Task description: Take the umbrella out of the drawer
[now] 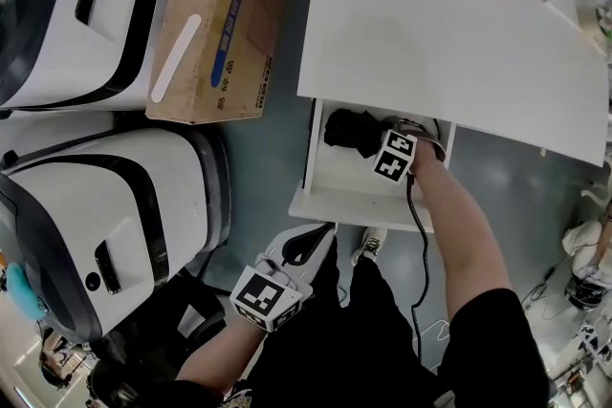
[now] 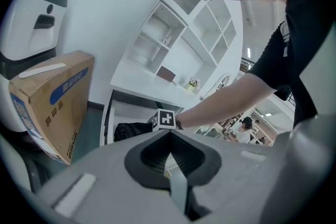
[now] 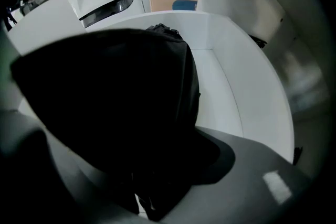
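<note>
1. The drawer (image 1: 359,205) stands pulled out from under the white bench (image 1: 449,33), open toward the person.
2. The black umbrella (image 1: 352,129) lies folded inside the drawer, in its back part, toward 10 o'clock from the right claw's marker cube.
3. The right claw (image 1: 381,143) reaches down into the drawer, with the person's forearm running off toward 5 o'clock.
4. In the right gripper view the umbrella's dark fabric fills the space between the jaws and they look pinched onto it. The white drawer floor and wall curve away at 2 o'clock.
5. The left claw (image 2: 169,136) is pressed together with nothing in it. In the head view it hangs close to the person's body, at 7 o'clock from the drawer and well apart from it.
6. The left gripper view looks across at the drawer, the umbrella and the other gripper's cube, with a white shelf unit (image 2: 184,44) rising behind the bench.
7. A cardboard box (image 1: 215,24) stands on the floor just beside the bench, at 11 o'clock from the drawer.
8. Two large white machines (image 1: 96,225) with dark trim fill the left side, from 8 to 10 o'clock.
</note>
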Demonstrator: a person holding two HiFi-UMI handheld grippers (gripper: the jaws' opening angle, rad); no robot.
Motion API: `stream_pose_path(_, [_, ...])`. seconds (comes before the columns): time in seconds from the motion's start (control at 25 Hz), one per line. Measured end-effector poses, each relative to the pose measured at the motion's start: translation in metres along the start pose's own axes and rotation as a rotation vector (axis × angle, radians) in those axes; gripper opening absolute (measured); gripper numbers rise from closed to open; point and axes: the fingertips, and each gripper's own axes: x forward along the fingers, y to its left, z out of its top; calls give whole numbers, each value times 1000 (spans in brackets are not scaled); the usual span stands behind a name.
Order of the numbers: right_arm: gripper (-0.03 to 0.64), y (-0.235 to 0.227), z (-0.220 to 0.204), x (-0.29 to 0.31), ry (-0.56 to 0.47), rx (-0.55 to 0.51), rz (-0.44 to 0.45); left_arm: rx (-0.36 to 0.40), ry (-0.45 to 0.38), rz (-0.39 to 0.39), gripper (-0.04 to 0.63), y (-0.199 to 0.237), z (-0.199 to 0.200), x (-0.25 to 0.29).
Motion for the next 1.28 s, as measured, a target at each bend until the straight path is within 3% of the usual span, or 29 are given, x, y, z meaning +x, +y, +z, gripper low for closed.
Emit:
stream_pose_path(0.36, [274,7,3,-13,-79,79,-18,0,-6,1,0,-5,0,-6])
stream_pose_path(0.6, [275,15,23,-71,-275,163,-33,6,-30,9,0,-13,3,-9])
stream_pose_path(0.96, [273,28,32,-164,-482,191,-121,54,-71,26,0,-50,8,-14])
stream_pose_path(1.28, [273,44,9,-280,-736,382,-200,121,-116,37,0,-96,19,-18])
